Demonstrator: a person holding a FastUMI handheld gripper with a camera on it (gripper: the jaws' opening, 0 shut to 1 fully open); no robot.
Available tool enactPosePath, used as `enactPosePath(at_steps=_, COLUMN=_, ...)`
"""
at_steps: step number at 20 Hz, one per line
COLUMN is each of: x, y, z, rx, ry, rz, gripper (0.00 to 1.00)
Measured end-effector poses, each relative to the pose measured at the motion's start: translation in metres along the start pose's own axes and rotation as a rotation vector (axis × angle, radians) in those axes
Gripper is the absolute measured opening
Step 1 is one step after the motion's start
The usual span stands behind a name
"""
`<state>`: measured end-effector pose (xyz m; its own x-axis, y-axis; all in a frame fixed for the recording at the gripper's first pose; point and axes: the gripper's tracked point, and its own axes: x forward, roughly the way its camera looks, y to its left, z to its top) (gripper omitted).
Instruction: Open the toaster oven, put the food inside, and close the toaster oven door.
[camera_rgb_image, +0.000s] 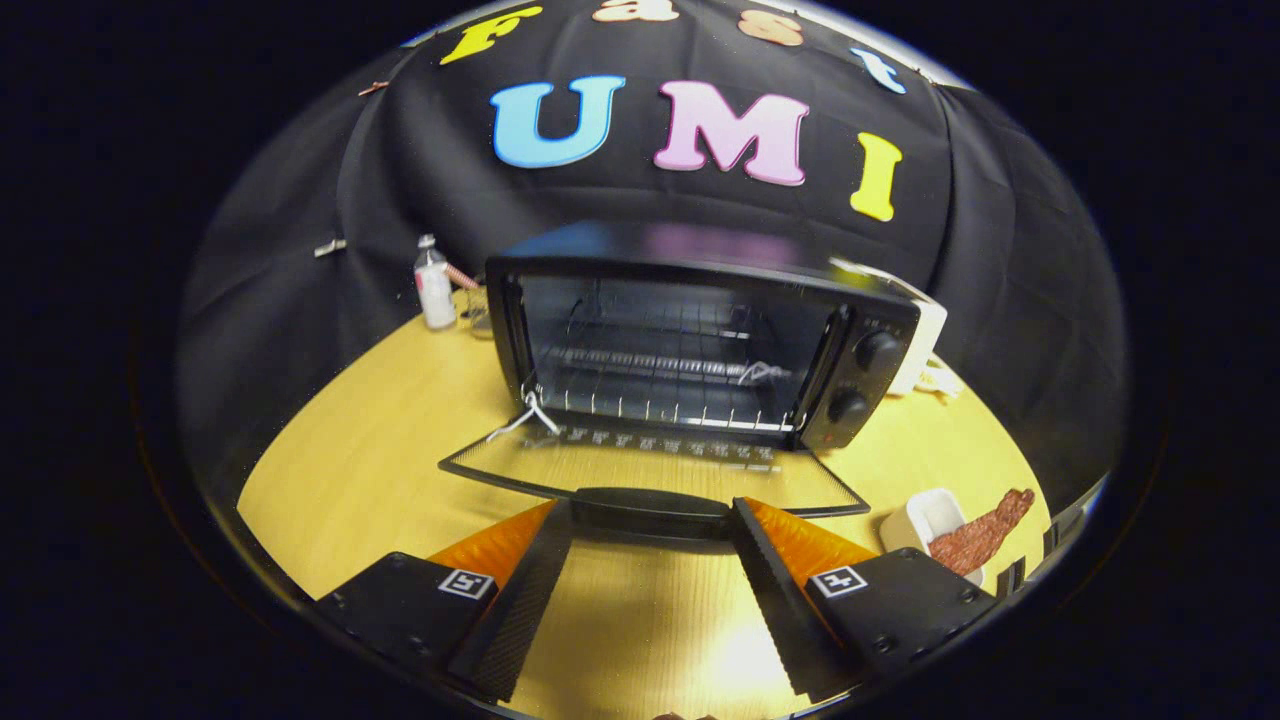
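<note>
**Toaster oven open, door down flat**

Toaster oven (700, 340) sits on the wooden table (380, 470) straight ahead of your gripper (652, 520), its cavity open and the wire rack (660, 385) visible inside. The glass door (640, 470) is folded down flat toward you, and its dark handle (650, 508) lies right between your fingertips. Your fingers (525, 590) are spread wide, one on each side of that handle; whether either tip actually touches it is hard to judge from this angle, but they do not squeeze it and you hold nothing. Two control knobs (865, 375) sit on the oven's right side.

The food (980, 535), a reddish-brown strip, rests partly in a small white tray (925, 515) on the table, just beyond your right finger and to the right of the door. Behind the oven's left corner stands a small white bottle (434, 285), near the black cloth wall (300, 250). A white object (925, 345) shows behind the oven's right side.
</note>
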<state>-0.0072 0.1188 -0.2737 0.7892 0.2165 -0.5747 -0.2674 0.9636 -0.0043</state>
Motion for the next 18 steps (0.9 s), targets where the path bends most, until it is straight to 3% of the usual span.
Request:
enactPosePath(at_steps=3, x=0.001, y=-0.003, z=-0.025, rx=0.003, ry=0.063, rz=0.016, gripper=0.98)
enactPosePath(at_steps=7, x=-0.013, y=-0.005, z=-0.021, rx=-0.016, ry=0.041, rz=0.06, gripper=0.98)
enactPosePath(at_steps=14, x=-0.075, y=-0.032, z=0.055, rx=-0.041, ry=-0.134, rz=0.136, gripper=0.98)
enactPosePath(at_steps=18, x=-0.097, y=-0.071, z=0.098, rx=-0.038, ry=-0.218, rz=0.138, gripper=0.98)
